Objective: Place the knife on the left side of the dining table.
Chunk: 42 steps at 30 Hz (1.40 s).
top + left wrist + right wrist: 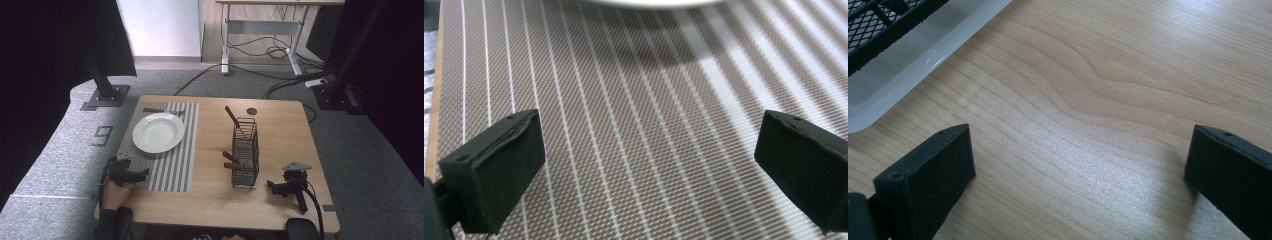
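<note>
A white plate (158,132) rests on a striped grey placemat (175,165) at the table's left. Beyond the plate lies a brown-handled utensil (153,110). A black wire basket (245,152) stands mid-table on a clear base (923,60); one brown handle (231,116) sticks up from it and two others (232,159) poke out of its left side. A hand holds my left gripper (140,174) at the mat's near left corner. It is open over the mat (624,100), with the plate rim (649,2) just ahead. My right gripper (272,187) is open over bare wood (1098,75), right of the basket.
The wooden table (280,135) has a round hole (251,110) near its far edge. Black frame posts (102,82) stand on the carpet at both far corners. A white desk (262,30) and floor cables (280,52) lie beyond.
</note>
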Motion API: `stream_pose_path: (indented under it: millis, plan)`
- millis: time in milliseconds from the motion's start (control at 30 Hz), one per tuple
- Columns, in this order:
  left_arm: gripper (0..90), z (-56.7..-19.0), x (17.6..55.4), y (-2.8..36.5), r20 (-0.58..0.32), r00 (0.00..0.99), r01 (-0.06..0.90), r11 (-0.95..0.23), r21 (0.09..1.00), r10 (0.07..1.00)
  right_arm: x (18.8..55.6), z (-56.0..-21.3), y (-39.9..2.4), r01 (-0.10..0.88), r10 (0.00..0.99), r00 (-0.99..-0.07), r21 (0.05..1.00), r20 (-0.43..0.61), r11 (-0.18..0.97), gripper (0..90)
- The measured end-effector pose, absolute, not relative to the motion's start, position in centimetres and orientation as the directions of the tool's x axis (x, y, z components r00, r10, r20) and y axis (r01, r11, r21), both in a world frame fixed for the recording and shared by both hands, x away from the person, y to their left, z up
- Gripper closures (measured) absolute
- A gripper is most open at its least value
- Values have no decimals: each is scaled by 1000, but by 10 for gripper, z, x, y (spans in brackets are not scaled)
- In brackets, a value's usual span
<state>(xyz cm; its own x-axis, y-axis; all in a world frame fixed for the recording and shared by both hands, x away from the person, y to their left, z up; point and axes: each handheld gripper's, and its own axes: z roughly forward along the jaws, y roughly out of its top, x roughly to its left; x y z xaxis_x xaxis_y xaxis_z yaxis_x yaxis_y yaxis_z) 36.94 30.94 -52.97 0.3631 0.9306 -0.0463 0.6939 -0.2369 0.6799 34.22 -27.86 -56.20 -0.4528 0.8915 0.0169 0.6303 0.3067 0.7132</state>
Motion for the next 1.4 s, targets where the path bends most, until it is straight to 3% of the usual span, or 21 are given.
stream_pose_path:
  millis: [467, 1400]
  plan:
    - [0, -508, 382, 290, -143, 401, 675, -186, 714, 905, 342, -562, -279, 630, 891, -453, 713, 17, 307, 0]
    - [0, -466, 409, 251, -170, 433, 645, -172, 744, 885, 342, -562, -279, 630, 891, -453, 713, 17, 307, 0]
